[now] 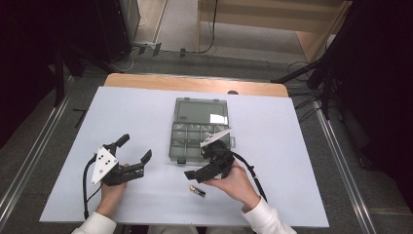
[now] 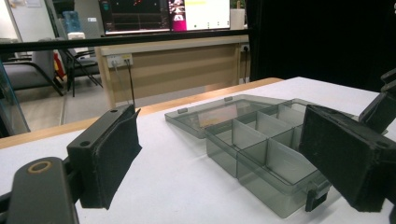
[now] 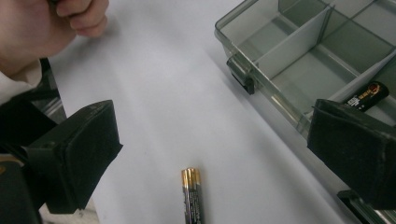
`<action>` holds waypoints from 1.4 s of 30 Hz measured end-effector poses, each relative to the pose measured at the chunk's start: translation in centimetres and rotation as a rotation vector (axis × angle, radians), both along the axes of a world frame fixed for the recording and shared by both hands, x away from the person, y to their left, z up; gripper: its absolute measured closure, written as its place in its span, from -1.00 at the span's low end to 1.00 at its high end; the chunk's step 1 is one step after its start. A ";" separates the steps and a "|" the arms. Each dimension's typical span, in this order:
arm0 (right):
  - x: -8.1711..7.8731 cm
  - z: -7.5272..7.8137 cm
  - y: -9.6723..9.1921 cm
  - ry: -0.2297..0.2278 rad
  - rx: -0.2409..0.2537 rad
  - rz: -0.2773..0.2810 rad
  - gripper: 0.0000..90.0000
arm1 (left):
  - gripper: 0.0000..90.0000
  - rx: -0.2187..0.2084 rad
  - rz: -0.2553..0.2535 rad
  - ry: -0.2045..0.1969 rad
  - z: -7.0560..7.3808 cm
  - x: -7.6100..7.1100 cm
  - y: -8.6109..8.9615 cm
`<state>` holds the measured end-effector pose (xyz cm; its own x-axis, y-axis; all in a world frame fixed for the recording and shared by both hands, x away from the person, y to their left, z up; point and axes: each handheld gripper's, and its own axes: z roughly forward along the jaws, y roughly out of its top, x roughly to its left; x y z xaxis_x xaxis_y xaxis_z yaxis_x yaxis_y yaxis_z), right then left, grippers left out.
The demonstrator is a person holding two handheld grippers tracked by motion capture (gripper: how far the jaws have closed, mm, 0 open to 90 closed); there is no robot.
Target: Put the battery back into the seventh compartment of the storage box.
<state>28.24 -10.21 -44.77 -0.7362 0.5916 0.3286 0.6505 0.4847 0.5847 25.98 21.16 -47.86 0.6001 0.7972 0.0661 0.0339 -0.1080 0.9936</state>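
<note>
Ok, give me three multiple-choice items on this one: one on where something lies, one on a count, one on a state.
1. Where is the loose battery?
A. On the table, beside the right gripper
B. On the box's lid
C. Between the left gripper's jaws

2. How many batteries show in the right gripper view?
A. One
B. Two
C. Four

3. How is the organizer box?
A. Latched shut
B. Open, lid laid flat
C. Upside down

Key: 1 A, it lies on the white table. 2 B, one on the table, another battery in a compartment. 3 B, compartments are exposed.
</note>
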 end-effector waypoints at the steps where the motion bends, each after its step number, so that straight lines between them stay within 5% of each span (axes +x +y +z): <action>1: -0.1 0.0 0.1 -0.002 -0.012 0.005 -0.93 | -0.73 0.000 0.002 0.001 0.0 0.0 0.0; 11: -0.9 -0.5 1.8 -0.030 -0.194 0.086 -0.91 | -0.73 0.000 0.004 0.000 0.0 0.0 0.0; 24: -1.8 -1.3 3.3 -0.024 -0.331 0.168 -0.81 | -0.73 0.002 0.000 0.000 0.0 0.0 0.0; 34: -2.1 -2.3 4.0 0.012 -0.442 0.210 -0.61 | -0.73 0.003 0.000 0.004 0.0 0.0 0.0; 42: -2.4 -2.7 4.3 0.051 -0.513 0.223 -0.18 | -0.73 -0.002 0.002 0.000 0.0 0.0 0.0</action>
<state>25.84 -5.94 -47.43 -0.8527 0.5166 0.0781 0.5207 0.8278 0.2088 25.97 21.17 -47.85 0.5988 0.7983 0.0649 0.0336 -0.1061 0.9938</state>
